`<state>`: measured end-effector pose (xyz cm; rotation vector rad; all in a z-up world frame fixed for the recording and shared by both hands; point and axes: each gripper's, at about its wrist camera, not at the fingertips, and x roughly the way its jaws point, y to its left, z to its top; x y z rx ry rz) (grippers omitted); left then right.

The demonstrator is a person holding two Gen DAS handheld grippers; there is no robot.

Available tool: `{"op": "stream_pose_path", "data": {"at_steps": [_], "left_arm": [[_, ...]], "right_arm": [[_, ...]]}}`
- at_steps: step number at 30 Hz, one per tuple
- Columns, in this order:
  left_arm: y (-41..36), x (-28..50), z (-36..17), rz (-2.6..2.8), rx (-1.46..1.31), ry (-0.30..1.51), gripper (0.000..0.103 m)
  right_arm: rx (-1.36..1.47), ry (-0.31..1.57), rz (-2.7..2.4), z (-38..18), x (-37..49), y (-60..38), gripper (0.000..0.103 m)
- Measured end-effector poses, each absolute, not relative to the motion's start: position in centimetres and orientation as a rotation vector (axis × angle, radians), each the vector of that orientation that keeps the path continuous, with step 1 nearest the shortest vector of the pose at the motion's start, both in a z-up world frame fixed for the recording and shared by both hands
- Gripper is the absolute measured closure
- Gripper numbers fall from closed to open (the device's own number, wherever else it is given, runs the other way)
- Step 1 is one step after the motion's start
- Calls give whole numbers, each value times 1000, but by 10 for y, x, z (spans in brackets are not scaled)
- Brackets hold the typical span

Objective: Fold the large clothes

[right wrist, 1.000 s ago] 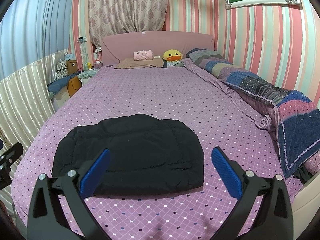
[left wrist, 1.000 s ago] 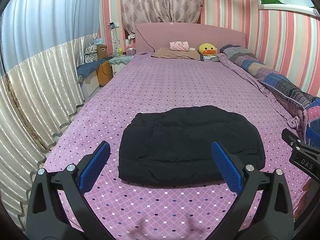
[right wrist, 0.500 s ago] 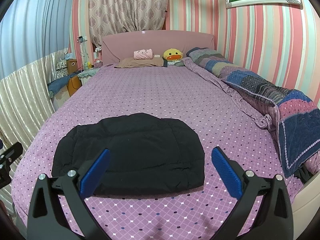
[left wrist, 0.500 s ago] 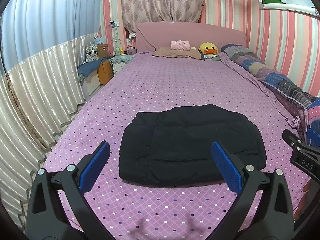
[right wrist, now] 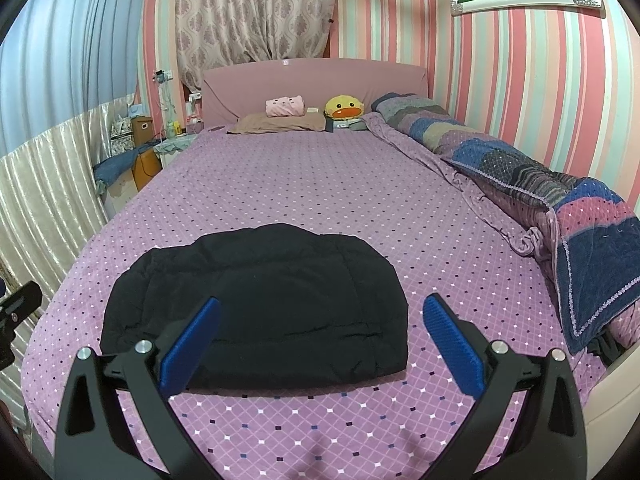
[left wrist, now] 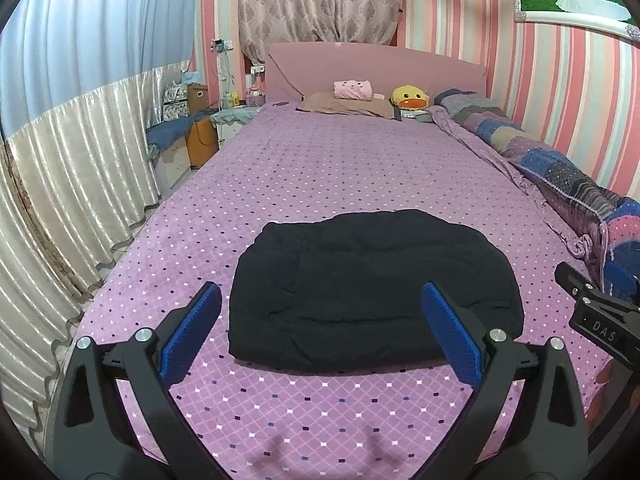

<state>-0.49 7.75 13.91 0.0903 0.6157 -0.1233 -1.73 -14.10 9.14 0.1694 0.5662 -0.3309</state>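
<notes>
Black padded garment (left wrist: pixel 372 288) lies folded into a compact bundle on the purple dotted bedspread (left wrist: pixel 340 168), near the foot edge; long axis runs left-right across both views. Left gripper (left wrist: pixel 320 320) jaws spread wide, holding nothing; right gripper (right wrist: pixel 320 328) likewise wide and empty. Bundle sits just ahead of both; neither touches it. Fold looks essentially complete, judged from its shape.
</notes>
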Motion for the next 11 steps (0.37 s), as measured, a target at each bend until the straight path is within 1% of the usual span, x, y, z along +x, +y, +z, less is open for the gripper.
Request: {"op": "stream_pose_path", "data": {"at_steps": [1,4,11], "left_arm": [[78,-6,140,-117,87,611,5],[76,-4,140,-125,105,627,3],[72,-7,139,-116,120,625,3]], "right_arm": [[170,567,-332,91,-17,-142,2],[170,568,-332,91,-16,-141,2],[167,569,-333,90,-17,-142,2]]}}
